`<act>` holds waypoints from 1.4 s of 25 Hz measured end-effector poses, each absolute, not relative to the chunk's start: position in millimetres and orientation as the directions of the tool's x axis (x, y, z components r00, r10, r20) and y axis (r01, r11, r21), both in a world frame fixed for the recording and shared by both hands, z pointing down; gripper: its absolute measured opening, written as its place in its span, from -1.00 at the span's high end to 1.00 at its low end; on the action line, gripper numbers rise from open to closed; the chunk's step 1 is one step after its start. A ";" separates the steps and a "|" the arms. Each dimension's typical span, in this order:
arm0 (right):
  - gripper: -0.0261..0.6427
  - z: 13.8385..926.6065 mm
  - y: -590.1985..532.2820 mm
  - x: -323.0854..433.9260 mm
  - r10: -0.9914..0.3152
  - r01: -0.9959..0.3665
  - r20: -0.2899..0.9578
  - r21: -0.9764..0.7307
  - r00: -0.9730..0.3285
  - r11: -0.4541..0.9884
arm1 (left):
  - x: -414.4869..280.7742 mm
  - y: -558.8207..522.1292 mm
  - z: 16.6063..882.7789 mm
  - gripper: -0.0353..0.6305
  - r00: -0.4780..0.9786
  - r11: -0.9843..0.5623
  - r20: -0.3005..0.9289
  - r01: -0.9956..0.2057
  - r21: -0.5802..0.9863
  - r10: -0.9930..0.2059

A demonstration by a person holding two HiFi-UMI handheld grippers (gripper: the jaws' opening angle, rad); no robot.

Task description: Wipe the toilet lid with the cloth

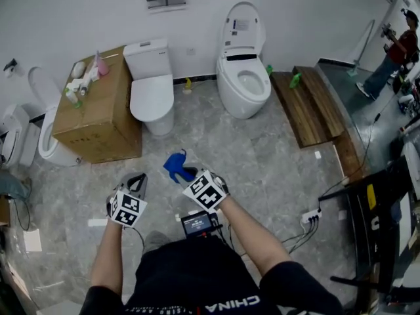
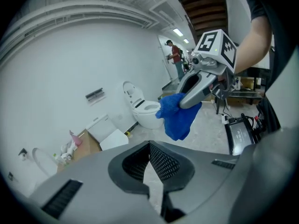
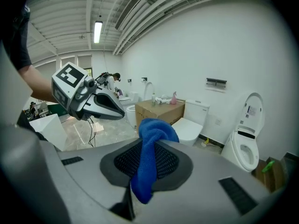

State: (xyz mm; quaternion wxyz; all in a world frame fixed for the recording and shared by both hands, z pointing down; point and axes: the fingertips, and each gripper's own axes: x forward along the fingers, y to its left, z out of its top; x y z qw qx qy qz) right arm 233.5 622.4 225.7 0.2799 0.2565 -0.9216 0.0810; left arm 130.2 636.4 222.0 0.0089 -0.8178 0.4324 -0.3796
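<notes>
Right gripper [image 3: 148,161]: clamped on blue cloth [image 3: 156,130] — fold pinched between the mesh pads, loose end hanging under the tips. Left gripper [image 2: 149,168]: jaws pressed together, nothing between. Both held low in front of the body, side by side, angled down toward grey tiled floor [image 1: 256,156]; left one just beside the right, clear of the cloth. Small screen device [image 1: 197,223] directly behind the right gripper, at waist level.

Ahead of both tips, well apart: white toilet [image 1: 157,120] with toilet lid [image 1: 151,94] down, tank [image 1: 147,56] against the wall — closest to straight ahead of the left gripper. Cardboard box [image 1: 98,120] just beside that toilet, on the left, bottles [image 1: 84,77] on top. Third toilet [image 1: 47,140] beyond the box, far left of the left gripper.

Ahead and right of the right gripper: second toilet [image 1: 241,84], seat cover raised. Wooden platform [image 1: 308,104] further right of it. Power strip [image 1: 310,216] with cables on the floor, off to the right gripper's right. Another person [image 1: 394,54] far off right, near the wall's end.
</notes>
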 end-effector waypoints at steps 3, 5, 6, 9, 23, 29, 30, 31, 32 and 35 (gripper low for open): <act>0.75 233.0 612.8 242.2 -0.406 -0.503 0.566 -0.017 -0.717 0.864 | 122.8 629.5 230.3 0.86 0.310 -0.600 0.624 -0.730 -0.328 -0.718; 0.75 238.0 605.5 241.0 -0.393 -0.498 0.574 -0.030 -0.718 0.867 | 116.7 623.8 238.6 0.86 0.302 -0.598 0.636 -0.736 -0.318 -0.710; 0.75 240.5 600.0 238.5 -0.389 -0.498 0.579 -0.034 -0.716 0.867 | 113.5 618.4 241.9 0.86 0.302 -0.598 0.640 -0.738 -0.311 -0.707; 0.75 250.8 578.1 226.5 -0.383 -0.503 0.599 -0.038 -0.703 0.863 | 104.5 593.5 251.7 0.86 0.318 -0.609 0.643 -0.736 -0.295 -0.697; 0.75 246.5 419.6 138.3 -0.519 -0.660 0.633 0.017 -0.575 0.751 | 17.1 428.7 263.3 0.86 0.473 -0.740 0.636 -0.628 -0.243 -0.610; 0.75 249.7 372.7 91.8 -0.546 -0.686 0.632 0.031 -0.550 0.727 | -23.3 385.3 270.0 0.86 0.545 -0.795 0.641 -0.579 -0.179 -0.541; 0.75 250.7 368.4 85.9 -0.543 -0.682 0.635 0.035 -0.549 0.730 | -27.7 379.6 270.7 0.86 0.544 -0.797 0.644 -0.576 -0.180 -0.538; 0.75 251.7 363.9 80.9 -0.539 -0.677 0.640 0.039 -0.547 0.735 | -31.3 374.2 270.9 0.86 0.542 -0.799 0.648 -0.574 -0.180 -0.535; 0.75 252.6 359.0 76.9 -0.535 -0.673 0.644 0.042 -0.547 0.738 | -34.7 368.6 271.0 0.86 0.540 -0.800 0.651 -0.572 -0.181 -0.533; 0.75 255.7 339.8 70.9 -0.526 -0.672 0.649 0.030 -0.550 0.740 | -39.5 351.4 271.9 0.86 0.541 -0.799 0.650 -0.574 -0.178 -0.533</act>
